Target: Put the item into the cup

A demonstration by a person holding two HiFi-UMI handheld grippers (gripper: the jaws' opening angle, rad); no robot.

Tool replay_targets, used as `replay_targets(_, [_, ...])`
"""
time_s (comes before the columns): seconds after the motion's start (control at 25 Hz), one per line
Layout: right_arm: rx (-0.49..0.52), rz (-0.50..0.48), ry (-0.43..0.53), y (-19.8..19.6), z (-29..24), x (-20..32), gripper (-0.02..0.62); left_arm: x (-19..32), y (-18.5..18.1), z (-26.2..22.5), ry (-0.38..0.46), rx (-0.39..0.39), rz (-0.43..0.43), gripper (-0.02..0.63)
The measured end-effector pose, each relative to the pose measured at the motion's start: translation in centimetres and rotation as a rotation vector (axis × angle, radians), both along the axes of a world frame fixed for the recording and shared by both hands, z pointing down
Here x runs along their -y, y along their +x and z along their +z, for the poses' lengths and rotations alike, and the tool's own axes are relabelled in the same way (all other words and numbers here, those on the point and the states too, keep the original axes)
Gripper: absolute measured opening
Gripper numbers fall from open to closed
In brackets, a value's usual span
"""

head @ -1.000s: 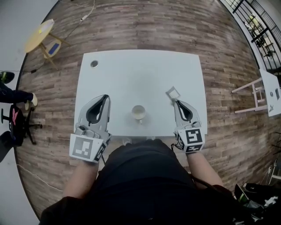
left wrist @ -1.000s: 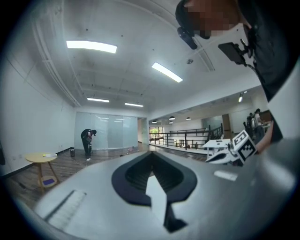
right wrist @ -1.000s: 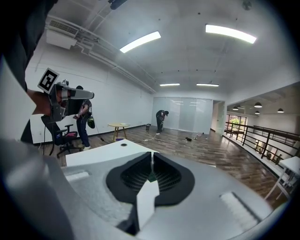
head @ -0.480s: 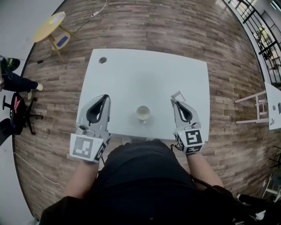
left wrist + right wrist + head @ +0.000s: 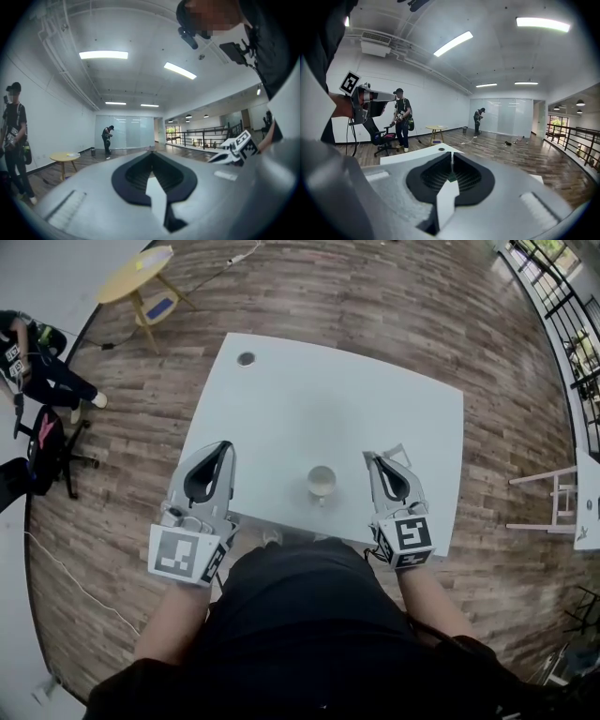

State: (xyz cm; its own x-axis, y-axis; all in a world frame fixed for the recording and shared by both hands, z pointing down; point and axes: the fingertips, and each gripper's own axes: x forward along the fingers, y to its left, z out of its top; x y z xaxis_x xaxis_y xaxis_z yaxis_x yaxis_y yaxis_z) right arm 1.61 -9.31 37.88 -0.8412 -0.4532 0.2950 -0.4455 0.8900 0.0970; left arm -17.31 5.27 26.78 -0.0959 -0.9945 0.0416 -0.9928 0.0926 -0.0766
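Observation:
A small pale cup (image 5: 322, 482) stands near the front edge of the white table (image 5: 309, 399). My right gripper (image 5: 372, 458) is just right of the cup, shut on a small flat grey packet (image 5: 397, 456) that sticks out past its tips. In the right gripper view its jaws (image 5: 451, 158) meet, with only a thin sliver between them. My left gripper (image 5: 225, 448) hovers over the table's left front corner, well left of the cup. It is shut and holds nothing, its tips together (image 5: 151, 153).
A round cable hole (image 5: 246, 359) sits at the table's far left corner. On the wooden floor stand a yellow side table (image 5: 139, 261), an office chair (image 5: 42, 451) beside a person (image 5: 37, 362), and a white stand (image 5: 553, 498) at the right.
The table and cup have swung rightward and tilted in the head view, so the cup is now closer to the right gripper. Both grippers keep their places in the picture and stay shut.

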Motion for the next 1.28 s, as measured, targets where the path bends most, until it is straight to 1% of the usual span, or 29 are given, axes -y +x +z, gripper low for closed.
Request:
replay_targets(0.32, [-0.003, -0.072, -0.008, -2.0, 0.2, -0.9, 0.015, -2.1, -1.3, 0.0, 0.0, -0.008, -0.074, -0.002])
replay_targets(0.68, [-0.004, -0.202, -0.016, -5.2, 0.1, -2.7, 0.015, -4.0, -2.4, -0.2, -0.012, 0.006, -0.154, -0.002])
replay_targets(0.88, [-0.011, -0.248, -0.022, -6.6, 0.5, -3.3, 0.015, -5.3, -3.3, 0.3, -0.02, -0.006, -0.201, -0.002])
replay_targets(1.04, [-0.015, -0.256, -0.022, -6.8, 0.8, -3.7, 0.015, -5.6, -3.4, 0.8, -0.027, -0.013, -0.203, -0.002])
replay_targets(1.28, [-0.029, -0.253, -0.028, -6.4, 1.2, -4.0, 0.015, -4.1, -3.6, 0.8, -0.014, -0.036, -0.167, -0.002])
